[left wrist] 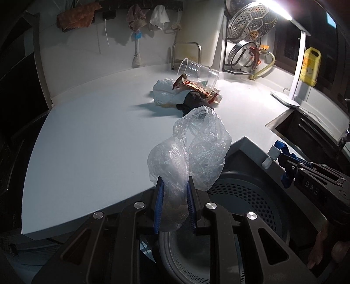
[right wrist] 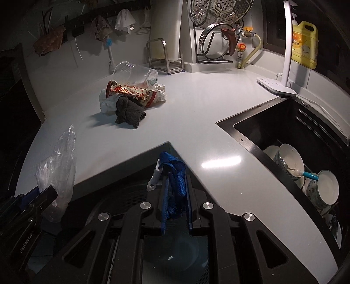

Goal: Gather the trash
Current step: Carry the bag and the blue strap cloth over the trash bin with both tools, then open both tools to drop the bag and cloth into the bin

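My left gripper (left wrist: 174, 187) is shut on a crumpled clear plastic bag (left wrist: 192, 150), held over the perforated dark bin (left wrist: 245, 196) set at the counter's front edge. The bag also shows in the right wrist view (right wrist: 56, 166). My right gripper (right wrist: 176, 185) is shut on a blue fabric strap with a white clip (right wrist: 175, 172), above the same bin (right wrist: 122, 194); it shows in the left wrist view (left wrist: 282, 161). A trash pile lies on the counter: a tipped clear plastic cup (right wrist: 135, 73), a red and gold wrapper (right wrist: 131, 91), a white bag (right wrist: 105, 102) and a dark cloth (right wrist: 129, 113).
A sink (right wrist: 284, 139) with bowls (right wrist: 288, 161) lies to the right. A white lamp (right wrist: 286, 50), yellow bottle (right wrist: 305, 43), steamer rack (right wrist: 218, 13) and metal holder (right wrist: 164, 56) stand at the back. Rags hang on the wall (left wrist: 76, 18).
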A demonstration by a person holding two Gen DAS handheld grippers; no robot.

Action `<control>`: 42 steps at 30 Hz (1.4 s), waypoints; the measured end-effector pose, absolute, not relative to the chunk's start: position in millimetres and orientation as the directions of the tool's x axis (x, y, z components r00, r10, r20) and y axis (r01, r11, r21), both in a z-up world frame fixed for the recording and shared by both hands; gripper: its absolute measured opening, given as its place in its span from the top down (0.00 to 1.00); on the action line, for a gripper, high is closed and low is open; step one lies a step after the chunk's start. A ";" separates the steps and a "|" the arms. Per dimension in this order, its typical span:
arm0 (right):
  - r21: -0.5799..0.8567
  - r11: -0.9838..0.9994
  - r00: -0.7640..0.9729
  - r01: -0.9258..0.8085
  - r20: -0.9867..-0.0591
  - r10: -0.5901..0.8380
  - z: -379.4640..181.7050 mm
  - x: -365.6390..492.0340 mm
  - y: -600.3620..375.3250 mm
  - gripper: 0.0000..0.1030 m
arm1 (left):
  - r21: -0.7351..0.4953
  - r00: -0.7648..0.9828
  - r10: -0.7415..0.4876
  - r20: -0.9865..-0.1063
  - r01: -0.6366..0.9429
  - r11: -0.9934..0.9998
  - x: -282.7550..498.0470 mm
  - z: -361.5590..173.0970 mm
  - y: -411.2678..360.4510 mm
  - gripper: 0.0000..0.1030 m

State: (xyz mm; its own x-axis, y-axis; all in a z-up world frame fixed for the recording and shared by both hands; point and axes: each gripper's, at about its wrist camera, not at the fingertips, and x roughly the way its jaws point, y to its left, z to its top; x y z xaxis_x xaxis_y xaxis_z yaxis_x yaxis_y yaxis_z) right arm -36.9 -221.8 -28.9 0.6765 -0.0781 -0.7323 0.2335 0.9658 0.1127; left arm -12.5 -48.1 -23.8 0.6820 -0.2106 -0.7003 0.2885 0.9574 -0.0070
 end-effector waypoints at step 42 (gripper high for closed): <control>0.152 0.969 0.599 0.192 -0.800 0.007 -82.4 -101.2 -208.8 0.56 | -0.047 0.544 -0.240 -0.804 0.343 0.938 -54.0 -76.2 -54.0 0.51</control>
State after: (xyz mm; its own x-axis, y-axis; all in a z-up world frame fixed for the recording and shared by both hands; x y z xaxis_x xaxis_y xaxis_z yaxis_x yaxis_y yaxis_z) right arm -101.2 -208.8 -82.4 0.5993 0.0069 -0.8005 0.1923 0.9695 0.1522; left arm -54.0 -54.0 -76.2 0.5437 -0.2396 -0.8044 0.3433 0.9380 -0.0473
